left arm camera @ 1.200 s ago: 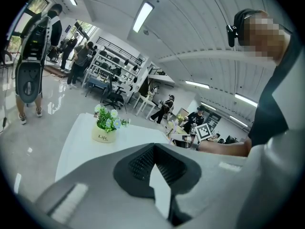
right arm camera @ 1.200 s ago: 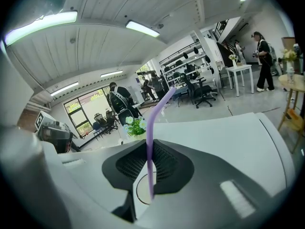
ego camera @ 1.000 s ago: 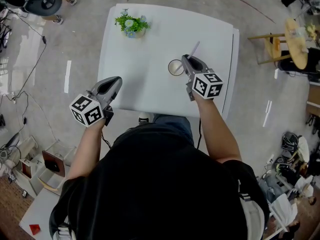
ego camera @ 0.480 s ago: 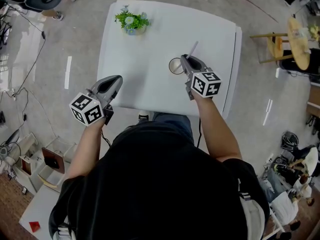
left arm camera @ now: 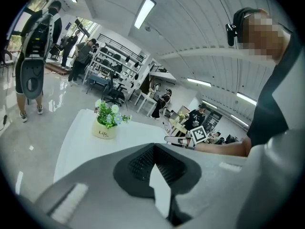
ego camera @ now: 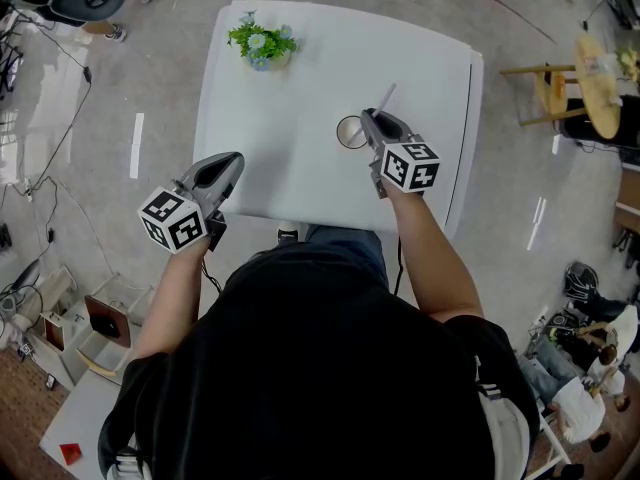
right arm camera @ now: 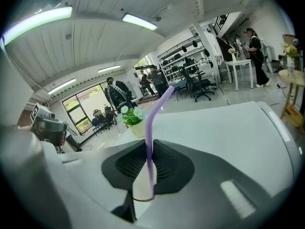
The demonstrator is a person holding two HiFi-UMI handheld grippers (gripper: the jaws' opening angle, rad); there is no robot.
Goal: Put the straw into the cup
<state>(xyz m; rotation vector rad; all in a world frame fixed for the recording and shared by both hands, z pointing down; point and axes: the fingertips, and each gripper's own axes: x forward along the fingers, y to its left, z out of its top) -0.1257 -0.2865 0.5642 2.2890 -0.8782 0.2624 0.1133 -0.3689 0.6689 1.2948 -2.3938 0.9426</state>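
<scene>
Right claw point(ego camera: 368, 118), centre-right, has just been easing open, pads hugging the purple straw point(ego camera: 387, 98) that stands in the cup point(ego camera: 351, 133) on the counter point(ego camera: 300, 78). Left claw point(ego camera: 235, 163), lower left, is closed and empty.

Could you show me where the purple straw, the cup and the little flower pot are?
Purple bendy plastic straw point(right arm camera: 148, 140), right gripper view, on its straight stem.
Small round pale cup point(ego camera: 340, 133), head view, on its left rim.
Cream pot of flowers point(left arm camera: 105, 131), left gripper view, on the pot's front wall.
</scene>
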